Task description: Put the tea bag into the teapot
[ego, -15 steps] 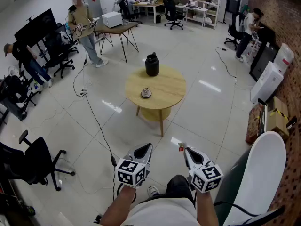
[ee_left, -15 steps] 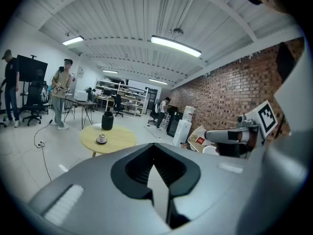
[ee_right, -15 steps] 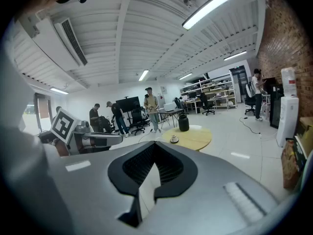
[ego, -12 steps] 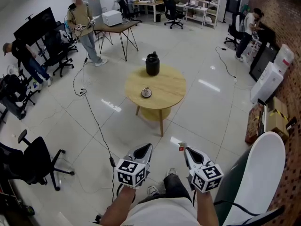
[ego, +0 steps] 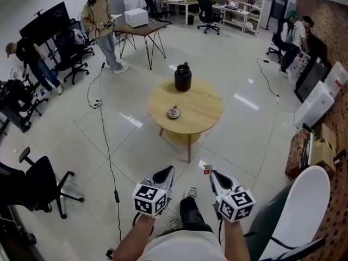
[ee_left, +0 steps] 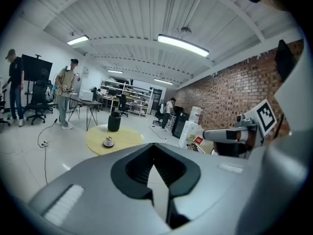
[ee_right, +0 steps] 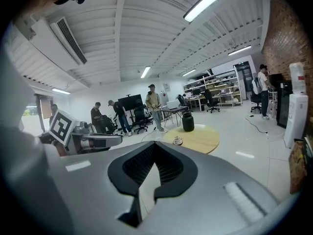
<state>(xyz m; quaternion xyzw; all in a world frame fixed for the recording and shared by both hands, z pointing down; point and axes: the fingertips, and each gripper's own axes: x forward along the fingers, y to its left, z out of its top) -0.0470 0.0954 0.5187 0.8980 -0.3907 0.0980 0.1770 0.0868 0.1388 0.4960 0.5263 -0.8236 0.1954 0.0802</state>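
A black teapot (ego: 182, 78) stands at the far edge of a round wooden table (ego: 200, 105), a few steps ahead of me. A small cup on a saucer (ego: 173, 112) sits near the table's middle. Both grippers are held low above the floor, well short of the table. My right gripper (ego: 212, 173) is shut on the tea bag (ego: 206, 170), whose small red and white tag sticks out at its tip; the tag (ee_left: 198, 140) also shows in the left gripper view. My left gripper (ego: 169, 169) is shut and holds nothing. The teapot (ee_right: 188, 122) lies straight ahead in the right gripper view.
A black cable (ego: 106, 140) runs across the shiny floor to the left of the table. An office chair (ego: 38, 186) stands at the left, and a white rounded chair back (ego: 304, 200) is close at my right. A person (ego: 103, 26) stands by a desk (ego: 138, 30) beyond.
I have stepped a little closer to the table; a foot has swung forward below the grippers. Both grippers keep their pose and stay shut.
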